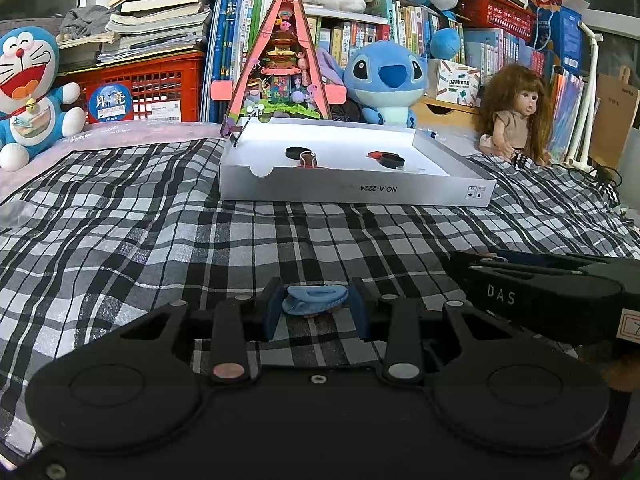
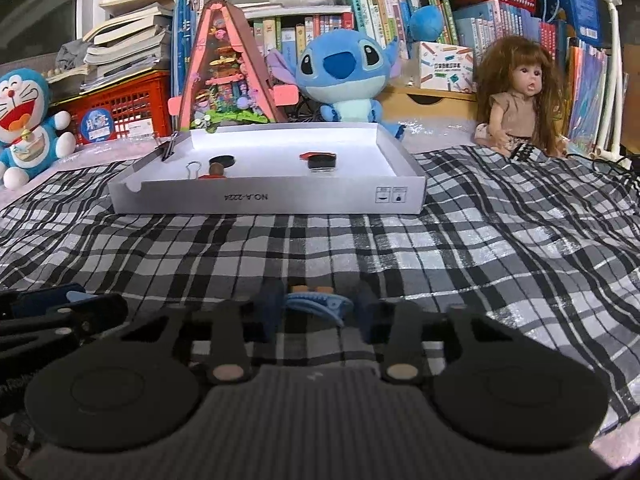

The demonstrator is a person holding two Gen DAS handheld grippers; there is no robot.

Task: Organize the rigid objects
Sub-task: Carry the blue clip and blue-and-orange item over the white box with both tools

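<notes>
Lying between the left tool's pads, blue hair clip — gripped, right tool closed on it too

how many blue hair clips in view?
2. One hair clip sits between the left gripper's jaws, the other hair clip between the right gripper's. None visible in the tray.

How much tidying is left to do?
Some small things, like a binder clip and black round pieces, already lie in the white box. The left gripper holds a blue hair clip in its jaws, and the right gripper holds another blue clip. Both have yet to reach the box.
</notes>
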